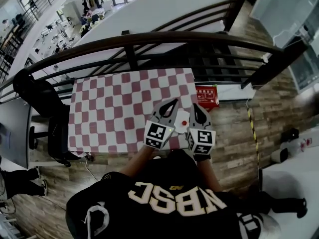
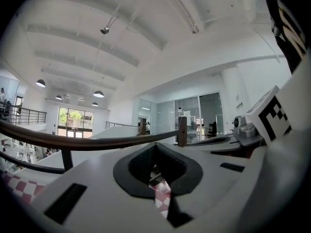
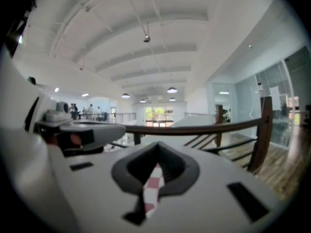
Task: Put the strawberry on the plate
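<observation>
**Checkered tabletop: strawberry on plate, both sets of fingers together**

Red-and-white checkered tabletop [image 1: 114, 108] sits behind a dark curved railing [image 1: 149, 41], with wood floor and an open office hall around it. Everything below is placed relative to the plate.

- Plate [image 1: 180, 116]: white, at the tabletop's near right corner, just ahead of the person.
- Strawberry [image 1: 184, 125]: small red spot on the plate's near part. It is too small in the head view for any detail, and no gripper touches it.
- Left gripper [image 1: 174, 101]: just left of the plate, with the tip reaching past the plate's far-left edge. In its own view the fingers [image 2: 131, 165] meet at the tips and nothing is clamped. Only checkered cloth shows through the gap behind the tips.
- Right gripper [image 1: 195, 106]: just right of the plate, pointing the same way as the left. Its fingers [image 3: 182, 171] are also closed tip to tip and empty, again with cloth showing through the gap.
- The plate lies between the two grippers. From above I cannot tell whether either one touches its rim.
- Red box [image 1: 206, 95]: beyond the plate to the right, off the tabletop's right edge.
- Black chair [image 1: 52, 133]: well left of the plate, at the tabletop's left side.
- Each gripper view shows the other gripper's body at its edge, with the railing across the middle.
</observation>
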### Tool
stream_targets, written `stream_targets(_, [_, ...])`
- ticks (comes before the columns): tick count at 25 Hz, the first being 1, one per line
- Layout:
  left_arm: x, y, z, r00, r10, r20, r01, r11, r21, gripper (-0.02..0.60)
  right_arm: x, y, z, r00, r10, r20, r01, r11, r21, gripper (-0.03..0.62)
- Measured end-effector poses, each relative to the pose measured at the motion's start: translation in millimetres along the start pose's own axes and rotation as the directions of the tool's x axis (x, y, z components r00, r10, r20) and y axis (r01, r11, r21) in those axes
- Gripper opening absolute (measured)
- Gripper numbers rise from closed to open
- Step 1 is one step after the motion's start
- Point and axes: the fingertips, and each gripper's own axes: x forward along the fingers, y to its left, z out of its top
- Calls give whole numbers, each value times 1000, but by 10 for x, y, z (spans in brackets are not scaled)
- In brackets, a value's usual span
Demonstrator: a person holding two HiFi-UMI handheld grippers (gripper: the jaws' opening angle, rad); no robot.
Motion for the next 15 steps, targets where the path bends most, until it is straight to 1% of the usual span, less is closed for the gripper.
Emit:
stream_targets(3, [10,17,30,1000,20,22,-20,1000,-8,12,14,-25,32,999,39,17,-40,999,31,18])
stream_targets(8, [51,25,-7,999,31,27,-31,999,-18,12,-9,-93,-38,999,34,18,-34,999,36,18])
stream_targets(11, [158,43,12,999,31,38,-30,999,-21,12,47,-186,-6,999,37,34,-38,999,21,18])
stream_targets(15, [283,90,19,997,49,54,-48,999,-24,12,152,-338,55,998,33,53,-33,999,-4,18])
